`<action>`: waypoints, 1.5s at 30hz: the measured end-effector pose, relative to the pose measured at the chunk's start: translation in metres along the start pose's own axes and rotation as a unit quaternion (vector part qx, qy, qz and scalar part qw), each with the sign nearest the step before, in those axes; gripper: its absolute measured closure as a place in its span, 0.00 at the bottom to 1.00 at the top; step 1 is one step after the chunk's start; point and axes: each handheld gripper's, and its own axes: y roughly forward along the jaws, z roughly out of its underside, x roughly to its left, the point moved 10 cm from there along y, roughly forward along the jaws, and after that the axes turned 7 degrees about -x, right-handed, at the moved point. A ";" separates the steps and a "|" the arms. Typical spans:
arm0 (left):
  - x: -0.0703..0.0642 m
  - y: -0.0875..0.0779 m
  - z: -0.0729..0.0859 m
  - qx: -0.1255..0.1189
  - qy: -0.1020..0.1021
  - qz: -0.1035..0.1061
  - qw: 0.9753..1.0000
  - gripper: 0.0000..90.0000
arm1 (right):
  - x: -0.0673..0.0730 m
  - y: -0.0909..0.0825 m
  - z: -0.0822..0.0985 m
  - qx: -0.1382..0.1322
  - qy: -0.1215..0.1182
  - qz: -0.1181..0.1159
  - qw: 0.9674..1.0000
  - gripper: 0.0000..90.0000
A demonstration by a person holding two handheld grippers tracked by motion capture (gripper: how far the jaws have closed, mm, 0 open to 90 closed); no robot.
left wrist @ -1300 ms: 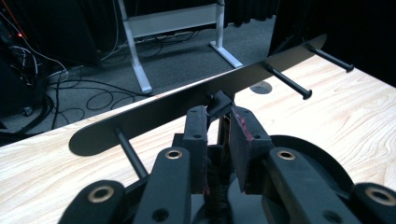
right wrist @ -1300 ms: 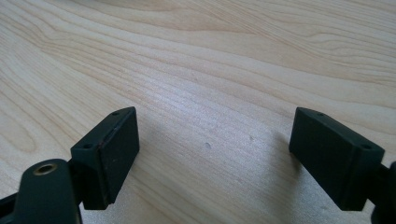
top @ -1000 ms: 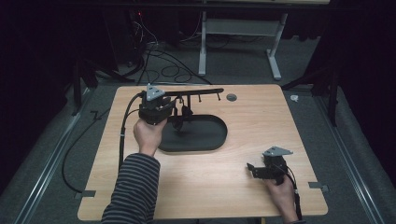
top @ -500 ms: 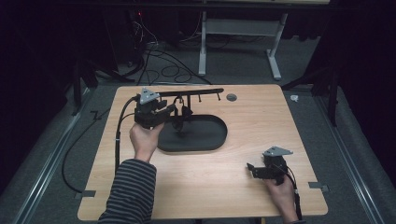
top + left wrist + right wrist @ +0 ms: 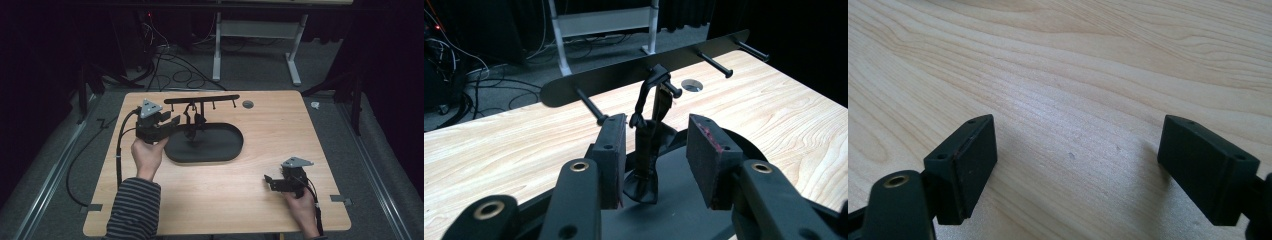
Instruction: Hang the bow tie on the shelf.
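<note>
Black fabric, a small strap-like pouch [image 5: 647, 150], hangs from a peg of the rack [image 5: 634, 75]; the left gripper [image 5: 656, 160] has backed away from the rack, its jaws just opening and clear of it, so hanging looks finished. The right gripper [image 5: 1075, 165] gapes empty, well apart from the rack.

In the high view, the bottom edge is cutting off the striped sleeve [image 5: 134, 210] at lower left and the wrist behind the right hand-held gripper [image 5: 276, 183] at lower right. The small dark strap [image 5: 192, 120] hanging from the peg rail [image 5: 201, 100] is staying too small there to make out (a bow or a pouch, I cannot tell). In the left gripper view, the black tray [image 5: 684, 205] is lying mostly hidden behind the jaws of the left hand-held gripper [image 5: 658, 162], and the rail's right end is fading into the dark background.
</note>
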 end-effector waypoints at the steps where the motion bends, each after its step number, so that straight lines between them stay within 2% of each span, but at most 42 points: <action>1: 0.001 -0.002 0.000 -0.001 -0.002 0.000 1.000 0.67 | 0.000 0.000 0.000 0.000 0.000 0.000 1.000 0.19; 19: 0.003 -0.024 0.006 -0.011 0.008 -0.013 1.000 0.64 | 0.000 0.000 0.000 0.000 0.001 0.000 1.000 0.19; 27: 0.001 -0.031 0.010 -0.014 0.001 -0.012 1.000 0.64 | 0.000 0.000 0.000 0.000 0.001 0.000 1.000 0.19; 31: 0.001 -0.035 0.010 -0.020 -0.009 -0.009 1.000 0.66 | 0.000 0.000 0.000 0.000 0.001 0.000 1.000 0.19; 36: 0.001 -0.039 0.012 -0.019 -0.007 -0.010 1.000 0.65 | 0.000 0.000 0.000 0.000 0.001 0.000 1.000 0.19; 38: 0.001 -0.042 0.015 -0.013 0.003 -0.017 1.000 0.65 | 0.000 0.000 0.000 0.000 0.001 0.000 1.000 0.19; 45: 0.002 -0.050 0.019 -0.015 -0.007 -0.014 1.000 0.63 | 0.000 0.000 0.000 0.000 0.000 0.000 1.000 0.19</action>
